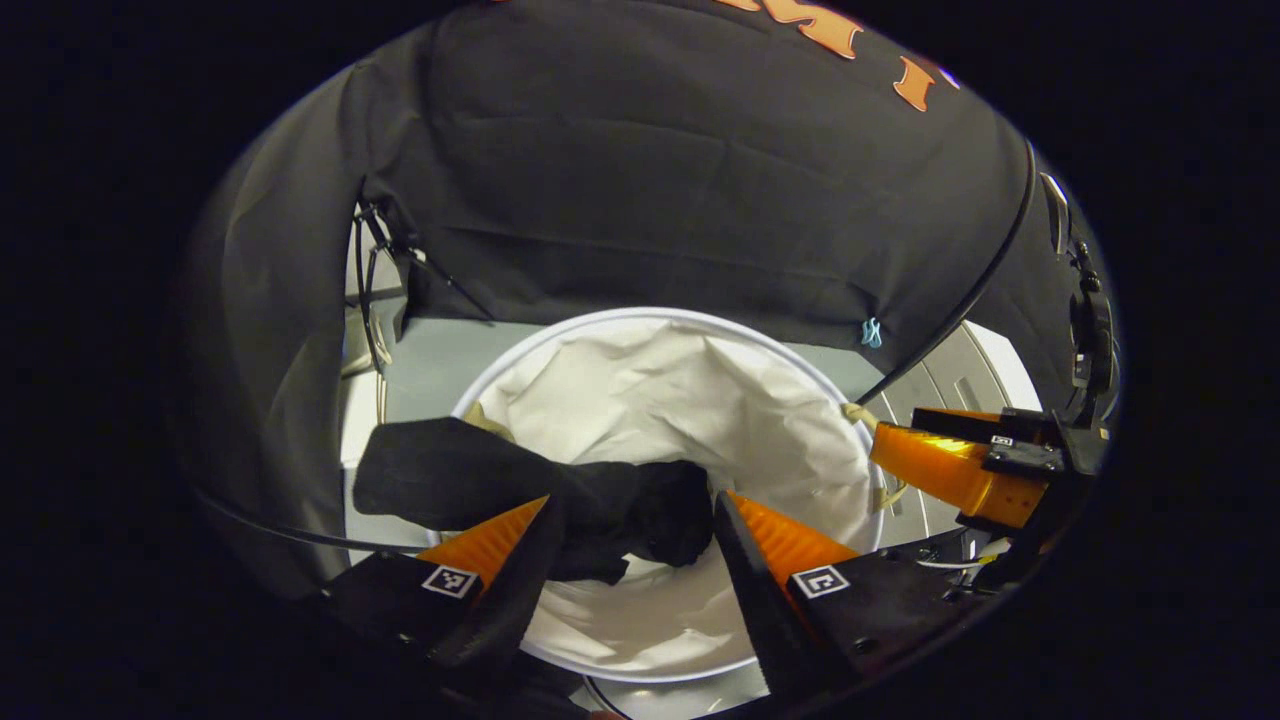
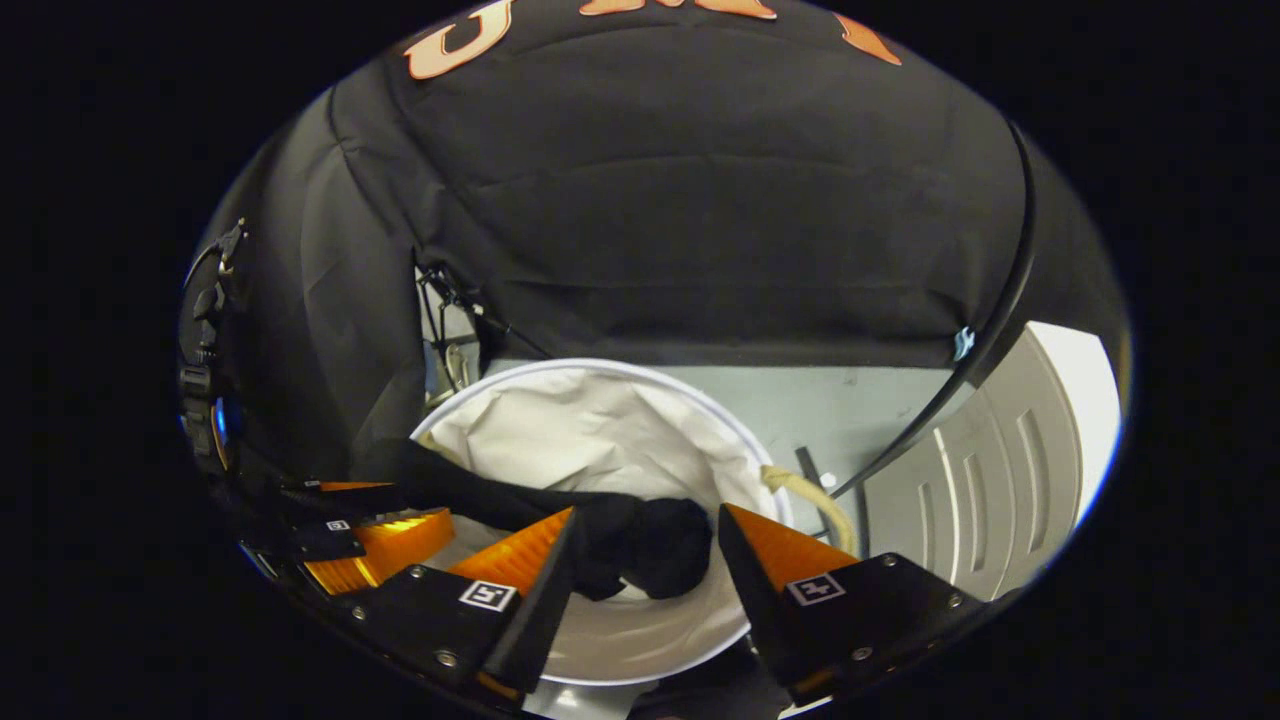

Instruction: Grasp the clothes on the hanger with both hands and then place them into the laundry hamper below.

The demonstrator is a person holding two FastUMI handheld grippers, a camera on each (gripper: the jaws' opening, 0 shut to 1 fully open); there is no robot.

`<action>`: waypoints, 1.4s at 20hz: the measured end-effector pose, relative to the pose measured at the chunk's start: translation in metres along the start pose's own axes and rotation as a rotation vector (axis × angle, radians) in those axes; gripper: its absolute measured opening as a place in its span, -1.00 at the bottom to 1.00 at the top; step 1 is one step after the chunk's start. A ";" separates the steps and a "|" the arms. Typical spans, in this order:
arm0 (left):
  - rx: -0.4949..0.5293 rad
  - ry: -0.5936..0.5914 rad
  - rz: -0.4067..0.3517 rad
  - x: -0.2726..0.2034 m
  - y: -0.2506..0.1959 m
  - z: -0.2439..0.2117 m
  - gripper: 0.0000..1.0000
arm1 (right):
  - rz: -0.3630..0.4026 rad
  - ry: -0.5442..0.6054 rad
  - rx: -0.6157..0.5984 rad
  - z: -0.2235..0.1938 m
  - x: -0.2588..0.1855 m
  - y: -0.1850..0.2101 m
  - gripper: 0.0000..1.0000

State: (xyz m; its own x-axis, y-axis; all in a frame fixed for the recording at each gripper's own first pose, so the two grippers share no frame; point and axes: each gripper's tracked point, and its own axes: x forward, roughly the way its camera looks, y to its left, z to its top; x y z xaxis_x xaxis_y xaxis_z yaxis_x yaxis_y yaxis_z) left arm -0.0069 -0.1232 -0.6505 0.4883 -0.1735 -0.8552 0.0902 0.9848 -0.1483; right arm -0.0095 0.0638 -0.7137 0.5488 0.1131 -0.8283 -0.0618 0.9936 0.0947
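A black garment (image 1: 450,475) lies bunched across the near side of the white-lined laundry hamper (image 1: 600,325), one end draped over its left rim. In the left gripper view my left gripper (image 1: 634,500) hangs over the hamper, fingers spread wide, with the bunched cloth in the gap between them. The right gripper (image 1: 940,465) shows at the right edge. In the right gripper view my right gripper (image 2: 646,512) is also open above the hamper (image 2: 560,368), a dark wad of the garment (image 2: 650,545) between its fingers. The left gripper (image 2: 370,535) sits low on the left.
The hamper stands on a grey floor (image 2: 850,400) against the black cloth wall. A rope handle (image 2: 815,500) hangs at the hamper's right side. A white ribbed panel (image 2: 1000,450) stands to the right, and a black cable (image 1: 960,300) runs down the wall.
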 end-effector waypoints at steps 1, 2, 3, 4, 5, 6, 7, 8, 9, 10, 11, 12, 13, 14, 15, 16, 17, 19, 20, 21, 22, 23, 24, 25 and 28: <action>-0.003 -0.024 0.006 -0.006 -0.002 0.007 1.00 | -0.006 -0.031 -0.011 0.012 -0.013 0.000 0.75; -0.015 -0.058 0.017 -0.014 -0.001 0.019 0.96 | -0.003 -0.057 -0.019 0.024 -0.025 0.001 0.78; -0.031 -0.104 0.033 -0.023 0.001 0.032 0.96 | 0.001 -0.085 -0.023 0.036 -0.038 0.003 0.86; -0.038 -0.146 0.051 -0.033 0.005 0.047 0.96 | 0.002 -0.114 -0.025 0.049 -0.051 0.002 0.86; -0.043 -0.177 0.060 -0.042 0.009 0.057 0.96 | 0.004 -0.144 -0.027 0.060 -0.064 0.001 0.87; -0.052 -0.206 0.063 -0.053 0.010 0.069 0.96 | -0.001 -0.175 -0.028 0.073 -0.077 -0.002 0.86; -0.064 -0.235 0.059 -0.066 0.011 0.081 0.96 | -0.005 -0.209 -0.028 0.086 -0.091 -0.005 0.86; -0.072 -0.270 0.058 -0.080 0.012 0.092 0.96 | -0.008 -0.241 -0.025 0.099 -0.107 -0.007 0.86; -0.076 -0.308 0.056 -0.093 0.013 0.104 0.96 | -0.010 -0.272 -0.022 0.111 -0.121 -0.009 0.86; -0.075 -0.348 0.056 -0.110 0.013 0.117 0.96 | -0.008 -0.303 -0.017 0.124 -0.134 -0.008 0.86; -0.071 -0.388 0.057 -0.131 0.012 0.130 0.96 | -0.004 -0.331 -0.016 0.137 -0.149 -0.008 0.85; -0.068 -0.429 0.059 -0.151 0.012 0.144 0.96 | 0.000 -0.361 -0.015 0.149 -0.164 -0.008 0.85; -0.060 -0.469 0.059 -0.169 0.012 0.155 0.96 | 0.004 -0.386 -0.020 0.160 -0.175 -0.008 0.85; -0.049 -0.507 0.062 -0.185 0.011 0.165 1.00 | 0.006 -0.411 -0.025 0.169 -0.188 -0.008 0.85; -0.035 -0.544 0.067 -0.199 0.011 0.174 1.00 | 0.009 -0.435 -0.031 0.182 -0.200 -0.008 0.85; -0.020 -0.581 0.073 -0.213 0.010 0.185 0.95 | 0.009 -0.459 -0.041 0.193 -0.210 -0.007 0.85; -0.006 -0.616 0.079 -0.234 0.009 0.193 0.95 | 0.003 -0.482 -0.051 0.205 -0.223 -0.008 0.85; 0.018 -0.689 0.084 -0.273 0.006 0.213 0.94 | -0.003 -0.539 -0.075 0.228 -0.246 -0.010 0.85; 0.029 -0.721 0.087 -0.291 0.004 0.221 0.95 | -0.006 -0.564 -0.082 0.241 -0.258 -0.009 0.85; 0.040 -0.753 0.096 -0.306 0.005 0.230 1.00 | -0.006 -0.588 -0.089 0.254 -0.271 -0.007 0.85; 0.051 -0.788 0.110 -0.324 0.006 0.240 0.94 | -0.003 -0.617 -0.095 0.267 -0.285 -0.004 0.85; 0.062 -0.823 0.127 -0.341 0.006 0.248 0.94 | 0.002 -0.648 -0.102 0.277 -0.300 -0.002 0.85; 0.074 -0.858 0.143 -0.358 0.011 0.257 0.94 | 0.008 -0.679 -0.107 0.289 -0.317 0.001 0.85; 0.083 -0.888 0.156 -0.374 0.014 0.265 0.94 | 0.017 -0.704 -0.112 0.297 -0.331 0.003 0.85; 0.098 -0.958 0.181 -0.411 0.014 0.275 0.94 | 0.032 -0.759 -0.136 0.320 -0.369 0.011 0.67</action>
State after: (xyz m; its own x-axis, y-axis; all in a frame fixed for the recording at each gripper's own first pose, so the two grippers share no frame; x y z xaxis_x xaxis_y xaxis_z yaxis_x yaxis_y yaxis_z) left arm 0.0326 -0.0394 -0.1643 0.9960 0.0068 -0.0893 -0.0047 0.9997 0.0240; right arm 0.0539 0.0326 -0.2302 0.9634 0.1593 -0.2154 -0.1625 0.9867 0.0032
